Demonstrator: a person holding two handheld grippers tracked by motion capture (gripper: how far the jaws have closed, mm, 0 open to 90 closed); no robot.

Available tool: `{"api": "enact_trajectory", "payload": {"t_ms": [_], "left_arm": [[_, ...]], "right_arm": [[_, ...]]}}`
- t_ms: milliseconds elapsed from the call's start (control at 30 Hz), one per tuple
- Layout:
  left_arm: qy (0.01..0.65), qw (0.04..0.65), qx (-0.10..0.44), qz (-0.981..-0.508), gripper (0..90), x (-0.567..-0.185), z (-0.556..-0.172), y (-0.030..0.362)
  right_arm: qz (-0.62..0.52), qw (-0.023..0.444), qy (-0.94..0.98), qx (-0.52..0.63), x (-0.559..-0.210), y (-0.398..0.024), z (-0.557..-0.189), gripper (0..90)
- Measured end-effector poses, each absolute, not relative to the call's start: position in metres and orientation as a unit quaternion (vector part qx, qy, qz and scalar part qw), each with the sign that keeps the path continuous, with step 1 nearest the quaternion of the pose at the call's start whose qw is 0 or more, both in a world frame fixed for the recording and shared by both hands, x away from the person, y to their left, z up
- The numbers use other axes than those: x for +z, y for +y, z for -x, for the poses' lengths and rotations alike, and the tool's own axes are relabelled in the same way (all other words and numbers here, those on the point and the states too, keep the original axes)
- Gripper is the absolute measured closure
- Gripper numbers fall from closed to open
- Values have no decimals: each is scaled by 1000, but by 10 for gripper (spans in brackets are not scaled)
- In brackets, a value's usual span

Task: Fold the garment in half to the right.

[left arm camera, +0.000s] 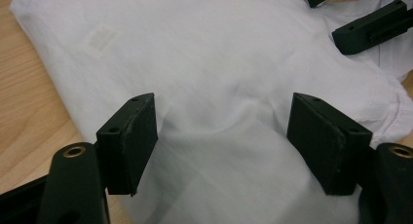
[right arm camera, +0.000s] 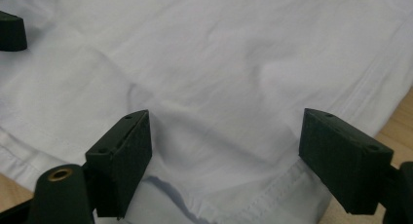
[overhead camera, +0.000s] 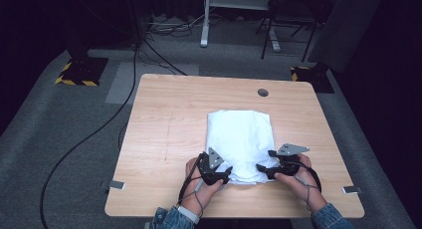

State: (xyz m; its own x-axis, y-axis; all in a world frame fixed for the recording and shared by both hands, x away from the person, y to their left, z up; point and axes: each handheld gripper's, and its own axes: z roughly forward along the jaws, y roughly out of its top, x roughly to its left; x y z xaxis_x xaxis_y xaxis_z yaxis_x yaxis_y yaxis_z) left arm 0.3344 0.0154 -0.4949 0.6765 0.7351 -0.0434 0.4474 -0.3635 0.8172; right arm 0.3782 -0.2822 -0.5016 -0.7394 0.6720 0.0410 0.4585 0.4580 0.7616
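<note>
A folded white garment [overhead camera: 240, 139] lies flat on the wooden table [overhead camera: 164, 124], right of centre. At the garment's near left corner sits my left gripper [overhead camera: 227, 172], and my right gripper [overhead camera: 260, 168] is at its near right corner. In the left gripper view the jaws [left arm camera: 224, 146] stand wide apart over the white cloth [left arm camera: 214, 68], which rumples slightly between them; the right gripper's jaws [left arm camera: 370, 27] show at the top right. In the right gripper view the jaws [right arm camera: 224, 160] are also open, straddling the cloth near its stitched hem [right arm camera: 253, 199].
A round cable hole [overhead camera: 263, 92] sits at the table's far side. Metal clips [overhead camera: 117, 184] [overhead camera: 351, 189] mark the front corners. Bare wood lies left of the garment. Cables [overhead camera: 99, 129] run over the grey floor, and chair and desk legs [overhead camera: 278, 25] stand beyond.
</note>
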Motion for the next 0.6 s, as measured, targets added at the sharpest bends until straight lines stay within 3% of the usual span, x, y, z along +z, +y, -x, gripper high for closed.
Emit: {"api": "enact_trajectory", "payload": {"t_ms": [467, 600], "left_arm": [[342, 441, 167, -812, 216, -459, -305, 29], [337, 425, 191, -818, 217, -455, -299, 34]], "right_arm": [[-296, 144, 845, 421, -456, -296, -367, 185], [-296, 146, 845, 422, -451, -301, -365, 184]]}}
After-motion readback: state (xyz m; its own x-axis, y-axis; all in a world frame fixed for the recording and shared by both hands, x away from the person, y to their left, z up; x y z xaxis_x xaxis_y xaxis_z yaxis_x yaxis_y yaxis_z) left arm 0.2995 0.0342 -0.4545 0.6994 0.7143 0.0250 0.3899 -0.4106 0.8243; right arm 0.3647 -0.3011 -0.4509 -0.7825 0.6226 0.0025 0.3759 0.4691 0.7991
